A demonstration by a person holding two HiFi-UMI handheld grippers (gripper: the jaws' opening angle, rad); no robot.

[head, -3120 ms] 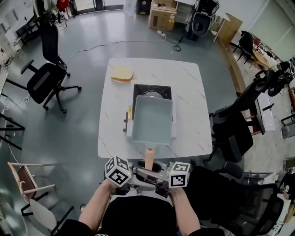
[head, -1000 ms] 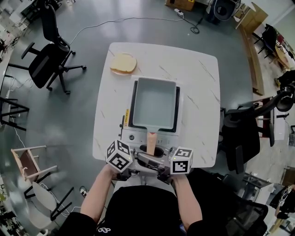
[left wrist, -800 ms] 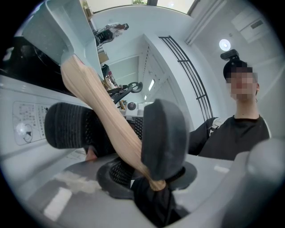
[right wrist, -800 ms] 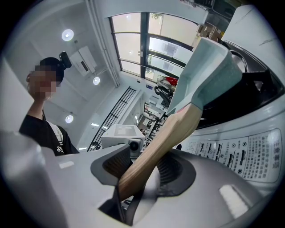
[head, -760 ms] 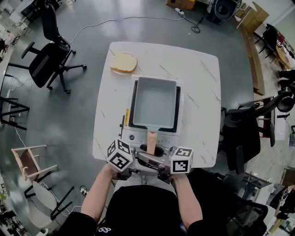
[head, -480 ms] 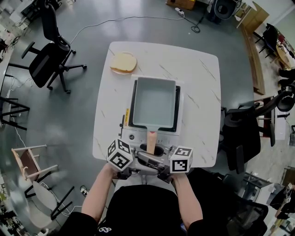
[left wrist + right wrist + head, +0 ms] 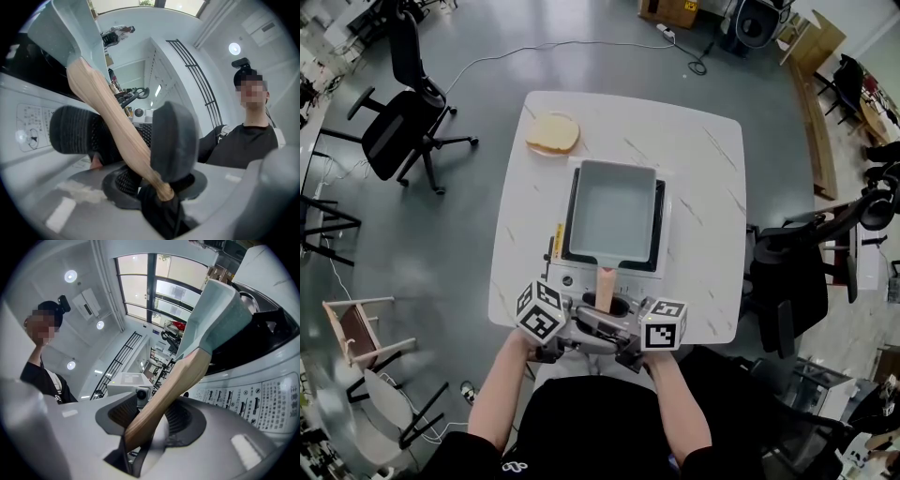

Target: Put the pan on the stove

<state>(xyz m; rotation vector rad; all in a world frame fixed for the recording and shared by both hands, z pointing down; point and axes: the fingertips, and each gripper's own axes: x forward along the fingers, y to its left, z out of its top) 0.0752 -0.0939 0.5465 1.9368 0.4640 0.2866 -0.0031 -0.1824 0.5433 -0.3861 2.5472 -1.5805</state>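
Both left gripper (image 7: 584, 328) and right gripper (image 7: 623, 335) are pinching the handle (image 7: 606, 284); pan (image 7: 612, 211) is lying straight ahead of you, on the stove (image 7: 572, 279).

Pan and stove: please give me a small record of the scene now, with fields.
pan: pale, rectangular, sitting on the stove
handle: wooden, pointing toward the person
left gripper: shut on the handle
right gripper: shut on the handle
table: white, with a bread slice near its far left corner
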